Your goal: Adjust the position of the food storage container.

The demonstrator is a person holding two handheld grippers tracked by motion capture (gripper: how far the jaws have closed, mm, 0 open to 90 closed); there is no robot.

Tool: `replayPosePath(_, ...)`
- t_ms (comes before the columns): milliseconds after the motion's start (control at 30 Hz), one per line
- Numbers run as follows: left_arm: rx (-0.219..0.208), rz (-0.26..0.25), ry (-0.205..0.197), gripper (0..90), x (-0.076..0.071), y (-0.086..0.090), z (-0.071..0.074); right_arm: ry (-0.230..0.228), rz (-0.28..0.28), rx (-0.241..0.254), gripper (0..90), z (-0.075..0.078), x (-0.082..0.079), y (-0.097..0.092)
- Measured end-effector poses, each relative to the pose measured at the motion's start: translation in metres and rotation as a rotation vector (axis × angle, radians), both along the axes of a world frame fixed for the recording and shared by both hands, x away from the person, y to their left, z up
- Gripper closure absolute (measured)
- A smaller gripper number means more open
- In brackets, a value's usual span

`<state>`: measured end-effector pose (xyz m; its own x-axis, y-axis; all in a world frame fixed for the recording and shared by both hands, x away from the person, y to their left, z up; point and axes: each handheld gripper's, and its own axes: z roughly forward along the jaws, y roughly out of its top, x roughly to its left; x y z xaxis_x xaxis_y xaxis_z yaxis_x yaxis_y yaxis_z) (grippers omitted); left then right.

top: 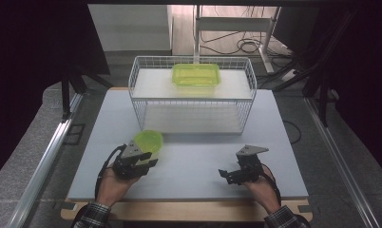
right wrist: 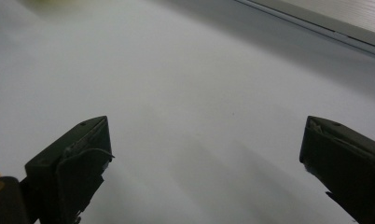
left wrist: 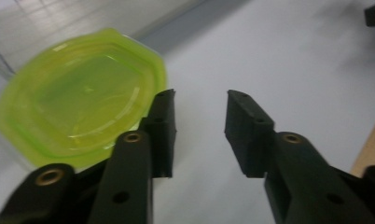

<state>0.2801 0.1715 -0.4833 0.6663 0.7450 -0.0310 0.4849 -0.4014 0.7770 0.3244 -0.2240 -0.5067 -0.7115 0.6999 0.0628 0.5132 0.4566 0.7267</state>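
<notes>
A translucent yellow-green bowl (top: 149, 140) stands on the white table board (top: 194, 161), just in front of the wire rack. My left gripper (top: 146, 160) is right behind the bowl, on the person's side. In the left gripper view its jaws (left wrist: 197, 126) stand open over bare board, and the bowl (left wrist: 80, 109) lies just outside the left jaw, not between them. My right gripper (top: 225, 174) is low over the board at the front right, pointing left. Its jaws (right wrist: 204, 149) are spread wide with nothing between them.
A white wire rack (top: 193, 95) with two shelves stands at the back of the board. A yellow-green rectangular container (top: 196, 74) sits on its upper shelf. A wooden edge (top: 189, 210) runs along the table's front. Metal rails flank the table.
</notes>
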Motion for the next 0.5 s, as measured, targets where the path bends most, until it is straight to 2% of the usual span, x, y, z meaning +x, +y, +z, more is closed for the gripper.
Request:
replayPosePath(33, -0.002, 0.011, -0.008, 69.7, 0.006, 0.006, 0.003, 0.001, 0.001, -0.002, 2.4, 0.000, 0.000, 0.000)
replayPosePath(100, -0.006, 0.019, -0.009, 72.4, 0.008, 0.009, 0.004, 0.003, 0.001, -0.002, 2.4, 0.000, 0.000, 0.000)
replayPosePath(133, -0.001, 0.024, -0.009, 77.8, 0.011, 0.012, 0.006, 0.002, 0.001, -0.005, 2.5, 0.000, 0.000, 0.000)
replayPosePath(200, 0.000, 0.040, -0.014, 80.5, 0.018, 0.019, 0.009, 0.002, 0.001, -0.006, 2.5, 0.000, 0.000, 0.000)
replayPosePath(233, -0.002, 0.057, -0.017, 85.5, 0.024, 0.024, 0.011, 0.002, 0.001, -0.007, 2.5, 0.000, 0.000, 0.000)
replayPosePath(267, -0.002, 0.057, -0.017, 87.7, 0.024, 0.024, 0.011, 0.002, 0.001, -0.007, 2.5, 0.000, 0.000, 0.000)
replayPosePath(300, 0.004, 0.070, -0.020, 89.7, 0.031, 0.029, 0.012, 0.003, 0.001, -0.008, 2.6, -0.001, 0.000, 0.000)
replayPosePath(400, 0.007, 0.082, -0.019, 90.0, 0.037, 0.032, 0.012, 0.003, 0.001, -0.009, 2.7, -0.001, 0.000, 0.001)
replayPosePath(500, 0.009, 0.124, -0.022, 90.0, 0.050, 0.040, 0.012, 0.001, 0.003, -0.012, 2.8, -0.001, 0.000, 0.001)
